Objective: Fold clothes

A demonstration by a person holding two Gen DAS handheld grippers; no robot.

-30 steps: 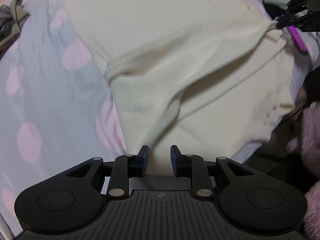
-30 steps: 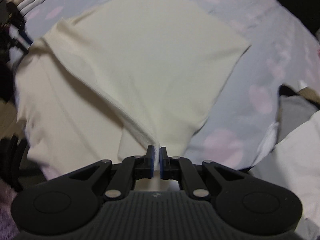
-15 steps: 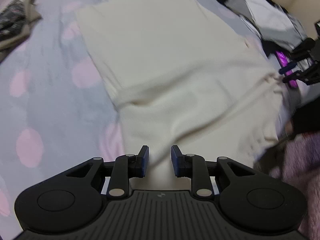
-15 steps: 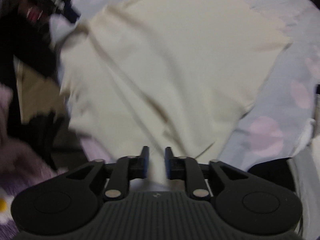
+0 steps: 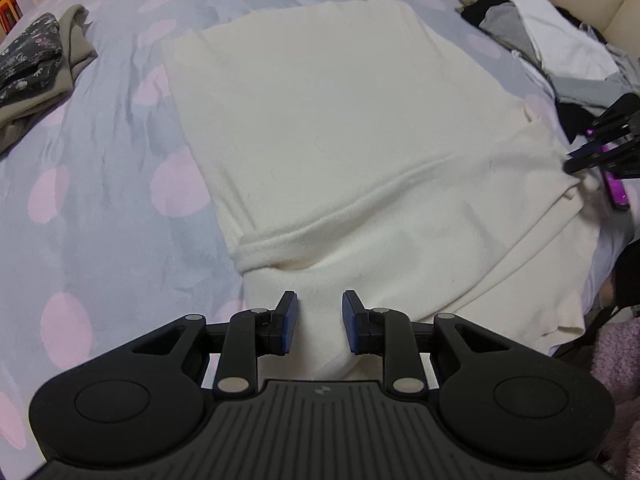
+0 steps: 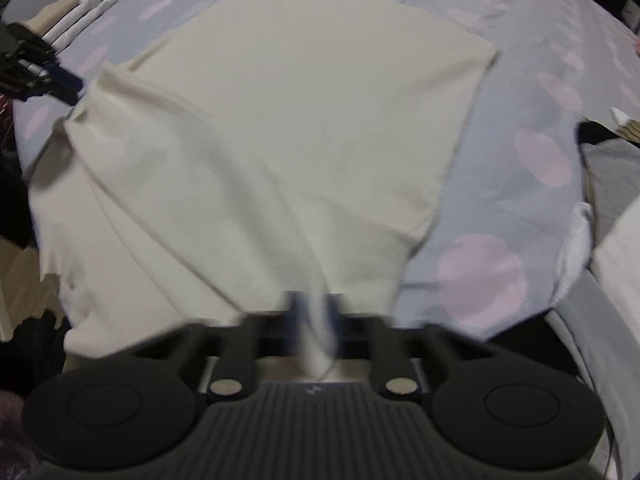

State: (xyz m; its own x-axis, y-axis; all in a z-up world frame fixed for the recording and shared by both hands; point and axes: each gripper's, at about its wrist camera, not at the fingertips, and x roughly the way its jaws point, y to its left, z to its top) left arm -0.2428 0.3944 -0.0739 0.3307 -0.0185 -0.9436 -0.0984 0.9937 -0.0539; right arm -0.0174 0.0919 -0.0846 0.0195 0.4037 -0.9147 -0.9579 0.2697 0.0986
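Since a moment ago the cream garment (image 5: pixel 360 152) has settled flatter on the spotted bedspread (image 5: pixel 100 208), and the right gripper (image 6: pixel 314 320), lower centre of its view, has just been closing, pinching a fabric corner. Left gripper (image 5: pixel 316 322) stands narrowly parted, cloth lying between its pads unpressed. Seemingly a mid-fold regrip; next, the left must clamp its edge before both lift.
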